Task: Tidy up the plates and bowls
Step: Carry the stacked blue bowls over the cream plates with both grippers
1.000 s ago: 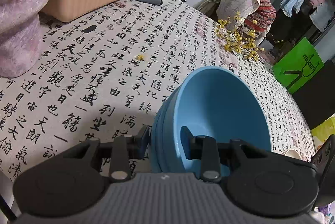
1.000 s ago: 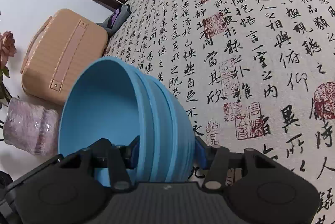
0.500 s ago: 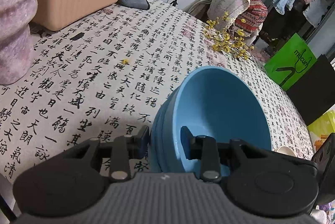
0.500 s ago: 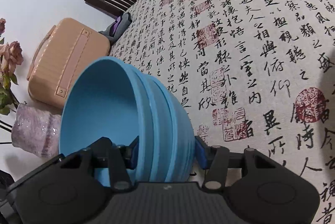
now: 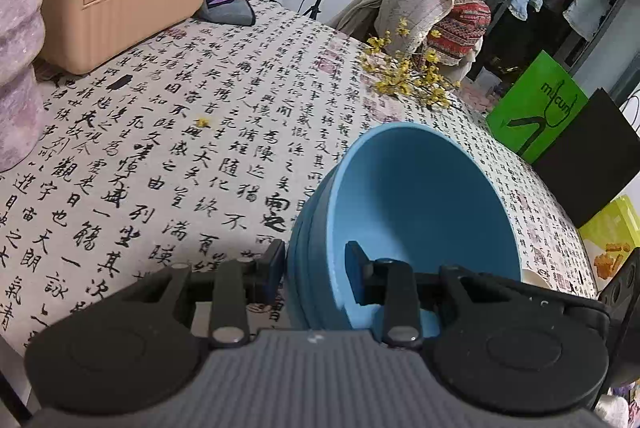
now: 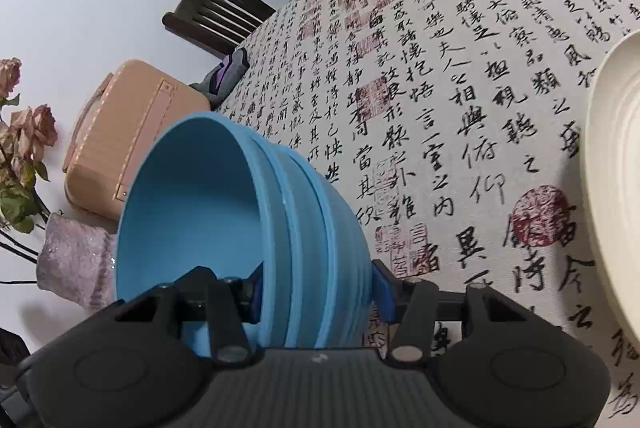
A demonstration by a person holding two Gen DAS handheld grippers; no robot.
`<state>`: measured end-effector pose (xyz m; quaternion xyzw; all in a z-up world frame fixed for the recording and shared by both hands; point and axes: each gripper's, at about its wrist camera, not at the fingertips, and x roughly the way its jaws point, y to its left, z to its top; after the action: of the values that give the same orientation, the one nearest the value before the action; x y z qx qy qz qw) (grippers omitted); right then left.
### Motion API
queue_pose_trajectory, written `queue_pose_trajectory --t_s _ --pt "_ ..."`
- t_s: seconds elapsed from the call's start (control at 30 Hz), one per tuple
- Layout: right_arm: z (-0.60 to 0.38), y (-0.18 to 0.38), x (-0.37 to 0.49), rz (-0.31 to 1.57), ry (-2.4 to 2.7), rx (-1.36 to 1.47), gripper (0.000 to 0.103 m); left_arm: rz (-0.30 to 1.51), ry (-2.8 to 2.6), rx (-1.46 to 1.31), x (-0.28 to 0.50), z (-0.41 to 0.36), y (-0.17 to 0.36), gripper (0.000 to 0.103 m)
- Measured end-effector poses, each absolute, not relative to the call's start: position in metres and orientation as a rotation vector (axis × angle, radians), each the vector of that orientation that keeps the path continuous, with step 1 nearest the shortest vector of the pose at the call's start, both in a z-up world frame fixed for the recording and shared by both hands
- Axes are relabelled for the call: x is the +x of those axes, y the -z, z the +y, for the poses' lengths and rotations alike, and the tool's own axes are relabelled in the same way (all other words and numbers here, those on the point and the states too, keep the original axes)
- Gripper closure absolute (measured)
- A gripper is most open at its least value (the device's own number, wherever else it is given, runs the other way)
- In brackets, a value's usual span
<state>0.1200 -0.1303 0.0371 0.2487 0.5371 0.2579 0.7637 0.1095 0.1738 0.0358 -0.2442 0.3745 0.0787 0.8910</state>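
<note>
- Your left gripper [image 5: 314, 270] clamps the near rim of the stack of blue bowls [image 5: 420, 199], low centre of frame.
- Your right gripper [image 6: 318, 290] pinches the same stack across its rims.
- A white plate [image 6: 616, 183] lies farther off at the right edge, on the tablecloth [image 6: 460, 67].

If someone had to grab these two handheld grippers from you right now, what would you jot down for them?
Left gripper: shut on the rim of the stack of blue bowls, one finger inside, one outside.
Right gripper: shut on the same stack across its nested rims.
The stack hangs tilted above the tablecloth, carried by both grippers.
A white plate lies at the right edge of the right wrist view.
Done: bowls nested and picked up.
Left: set the stack down; its final spot is not clear from here.
</note>
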Motion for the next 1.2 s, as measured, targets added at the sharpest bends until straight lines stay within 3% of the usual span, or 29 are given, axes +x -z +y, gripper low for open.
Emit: queue_pose_trajectory --t_s 1.2 --pt "-0.228 -0.06 0.11 1.069 -0.475 0.615 0.052 0.757 -0.056 -0.375 0.125 0.078 -0.059 0.072"
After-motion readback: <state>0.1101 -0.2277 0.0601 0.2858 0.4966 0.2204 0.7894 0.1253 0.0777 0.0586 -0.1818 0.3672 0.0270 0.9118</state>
